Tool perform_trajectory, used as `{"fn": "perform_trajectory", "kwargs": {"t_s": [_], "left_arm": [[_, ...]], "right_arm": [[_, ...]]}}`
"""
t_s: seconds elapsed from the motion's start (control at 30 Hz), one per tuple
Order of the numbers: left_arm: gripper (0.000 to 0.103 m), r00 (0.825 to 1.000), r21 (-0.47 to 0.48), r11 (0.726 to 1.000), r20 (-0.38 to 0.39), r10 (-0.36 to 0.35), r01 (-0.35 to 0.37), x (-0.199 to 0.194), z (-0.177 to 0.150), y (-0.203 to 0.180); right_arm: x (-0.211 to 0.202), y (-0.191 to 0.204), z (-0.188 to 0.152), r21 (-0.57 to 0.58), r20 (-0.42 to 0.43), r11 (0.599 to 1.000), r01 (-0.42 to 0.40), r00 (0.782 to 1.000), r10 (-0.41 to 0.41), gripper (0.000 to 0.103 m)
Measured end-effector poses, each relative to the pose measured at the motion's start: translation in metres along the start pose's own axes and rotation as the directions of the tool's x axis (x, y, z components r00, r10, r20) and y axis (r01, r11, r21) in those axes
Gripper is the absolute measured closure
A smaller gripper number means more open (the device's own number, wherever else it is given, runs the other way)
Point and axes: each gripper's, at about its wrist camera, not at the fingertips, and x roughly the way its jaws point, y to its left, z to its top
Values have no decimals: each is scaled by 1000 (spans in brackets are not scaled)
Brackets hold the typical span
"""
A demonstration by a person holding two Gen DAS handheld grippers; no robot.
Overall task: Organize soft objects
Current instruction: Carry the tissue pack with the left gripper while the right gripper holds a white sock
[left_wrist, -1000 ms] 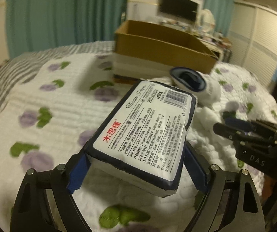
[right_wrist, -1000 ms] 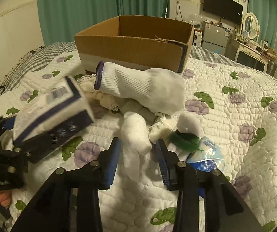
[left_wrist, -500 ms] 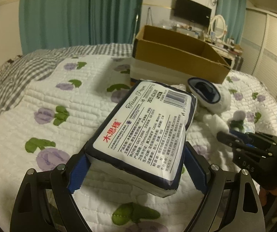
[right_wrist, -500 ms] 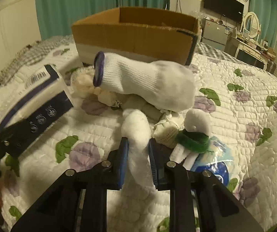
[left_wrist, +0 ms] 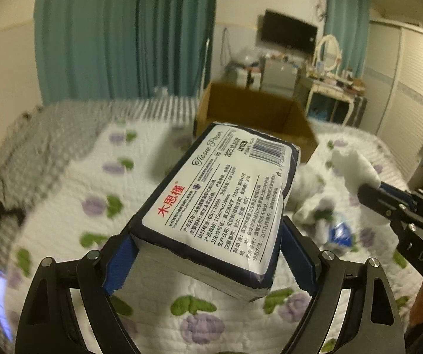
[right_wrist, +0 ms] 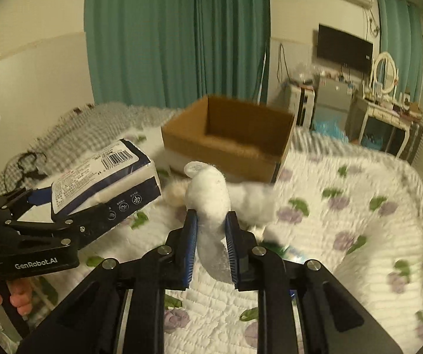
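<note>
My left gripper [left_wrist: 208, 253] is shut on a white and navy tissue pack [left_wrist: 220, 203] and holds it above the quilt; the pack also shows in the right wrist view [right_wrist: 105, 177]. My right gripper [right_wrist: 211, 233] is shut on a white soft roll [right_wrist: 208, 197], lifted off the bed; the roll shows in the left wrist view [left_wrist: 356, 168] too. An open cardboard box [right_wrist: 232, 138] stands on the bed beyond both grippers, seen also in the left wrist view [left_wrist: 255, 112].
A heap of other white soft things [right_wrist: 255, 200] and a blue-and-green packet [left_wrist: 339, 233] lie on the floral quilt [right_wrist: 344, 221] in front of the box. A green curtain, TV and dresser stand behind the bed.
My right gripper has closed on the white roll and lifted it off the heap. Both grippers have risen, with the tissue pack still in the left one.
</note>
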Motion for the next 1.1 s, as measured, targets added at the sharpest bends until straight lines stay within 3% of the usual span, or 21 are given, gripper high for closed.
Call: {"fn": "perform_trajectory", "kwargs": {"t_s": [0.27, 0.5, 0.77, 0.93, 1.1], "left_arm": [[15, 985, 40, 999, 171, -21, 14, -52, 60, -18], [15, 976, 62, 998, 216, -34, 21, -36, 109, -23], [15, 986, -15, 996, 146, -80, 83, 28, 150, -15], [15, 994, -7, 999, 94, -47, 48, 87, 164, -18], [15, 999, 16, 1000, 32, 0, 0, 140, 154, -25]], "right_arm": [[-50, -12, 48, -38, 118, 999, 17, 993, -13, 85], [-56, -25, 93, -58, 182, 998, 31, 983, -20, 85], [-3, -38, 141, -69, 174, 997, 34, 985, -21, 85], [56, -44, 158, -83, 138, 996, 27, 990, -16, 85], [118, -52, 158, -83, 74, 996, 34, 997, -28, 85]]}}
